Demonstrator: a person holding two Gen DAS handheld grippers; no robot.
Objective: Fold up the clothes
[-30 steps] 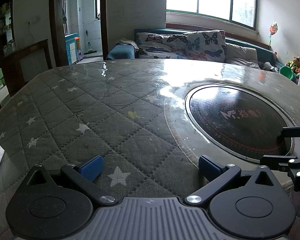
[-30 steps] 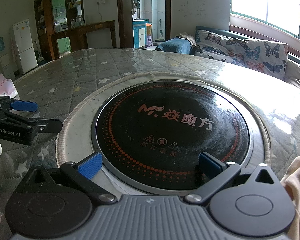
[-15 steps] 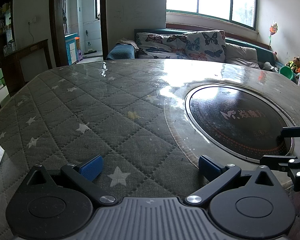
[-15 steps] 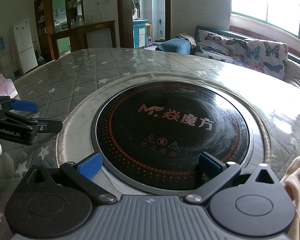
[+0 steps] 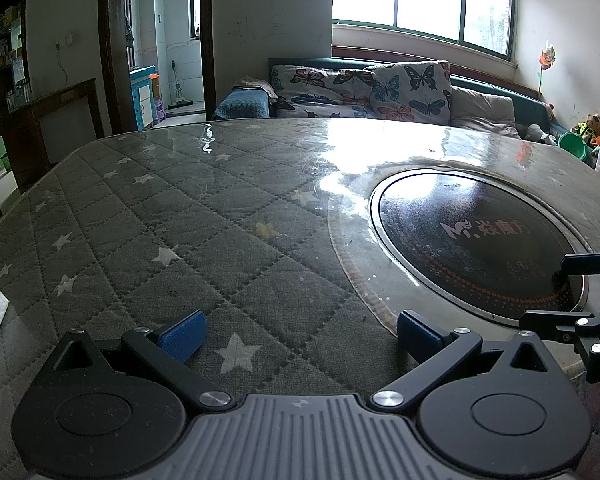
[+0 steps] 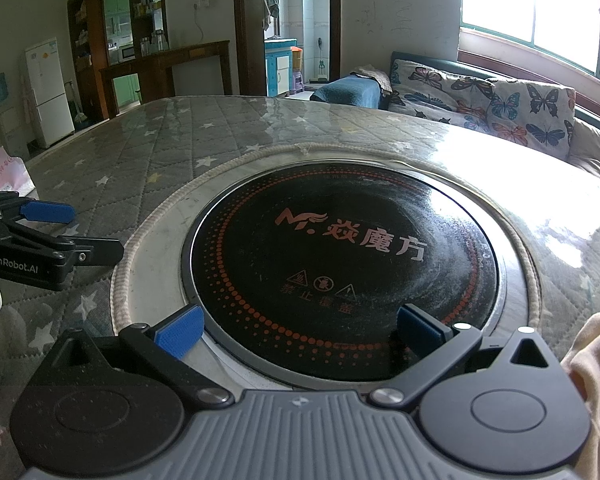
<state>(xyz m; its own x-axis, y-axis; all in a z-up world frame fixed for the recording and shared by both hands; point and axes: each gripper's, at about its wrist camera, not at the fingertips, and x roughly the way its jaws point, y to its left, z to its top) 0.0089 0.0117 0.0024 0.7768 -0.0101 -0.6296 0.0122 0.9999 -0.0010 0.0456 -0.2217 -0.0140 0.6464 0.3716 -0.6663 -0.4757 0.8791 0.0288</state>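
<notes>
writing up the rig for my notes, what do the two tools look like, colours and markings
Both match: matte black linkage arms with silver pivot screws, round black side discs and a ribbed grey centre plate. The left tool and right tool carry blue textured pads on their fingertips. White "GenRobot.AI" lettering marks the left tool's side.

the quilted star-print table cover (image 5: 172, 216) lies flat and bare ahead of the left gripper (image 5: 300, 334); right gripper (image 6: 300, 330) sits over the flush induction cooktop (image 6: 340, 260) (peach garment (image 6: 598, 380) crowds its right).
</notes>
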